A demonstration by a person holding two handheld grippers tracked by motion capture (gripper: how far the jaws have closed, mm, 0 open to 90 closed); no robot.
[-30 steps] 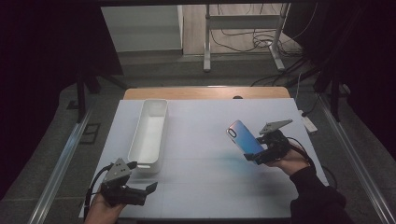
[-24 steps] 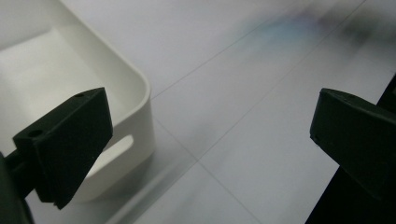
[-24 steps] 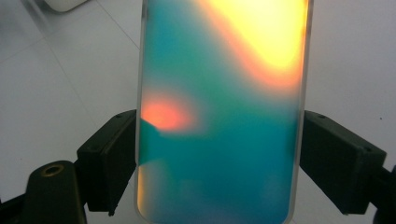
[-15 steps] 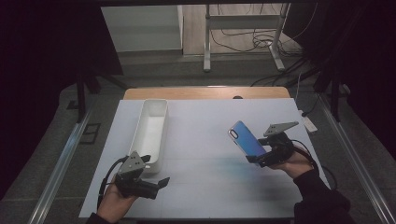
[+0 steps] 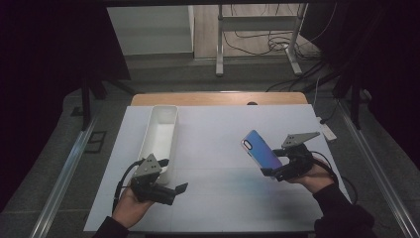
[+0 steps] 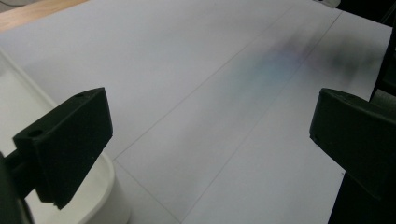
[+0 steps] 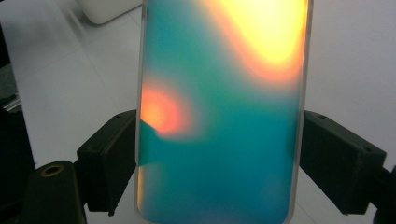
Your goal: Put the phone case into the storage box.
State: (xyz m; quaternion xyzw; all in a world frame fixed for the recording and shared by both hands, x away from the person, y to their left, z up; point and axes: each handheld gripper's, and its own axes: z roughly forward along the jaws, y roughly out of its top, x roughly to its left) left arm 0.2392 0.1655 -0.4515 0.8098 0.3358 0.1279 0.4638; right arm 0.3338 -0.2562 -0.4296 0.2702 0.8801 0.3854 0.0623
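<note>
Right gripper [image 5: 270, 168] at the right side of the table [image 5: 218, 144], jaws clamped on the long edges of a phone case [image 5: 261, 149]. The case is lifted off the table, tilted, its blue iridescent back facing up and left in the high view, camera cutout at its far upper end. In the right gripper view the phone case [image 7: 222, 112] stands between the two black jaws, both pads pressing its sides, colours teal with orange and yellow patches. Right hand [image 5: 309, 176] wraps the gripper body, grey three-cornered plate on top.

Left gripper [image 5: 181, 189] at near left, held low over the table by the left hand [image 5: 131, 203], pointing right. Jaws wide apart, nothing between them; the left gripper view shows bare white table between the pads.

White tray [image 5: 159, 136], long and narrow, sits left of centre, running near to far. Its near end is just beside the left gripper; the tray rim [image 6: 100, 196] is at the bottom left of the left gripper view. The two grippers are well apart.
</note>
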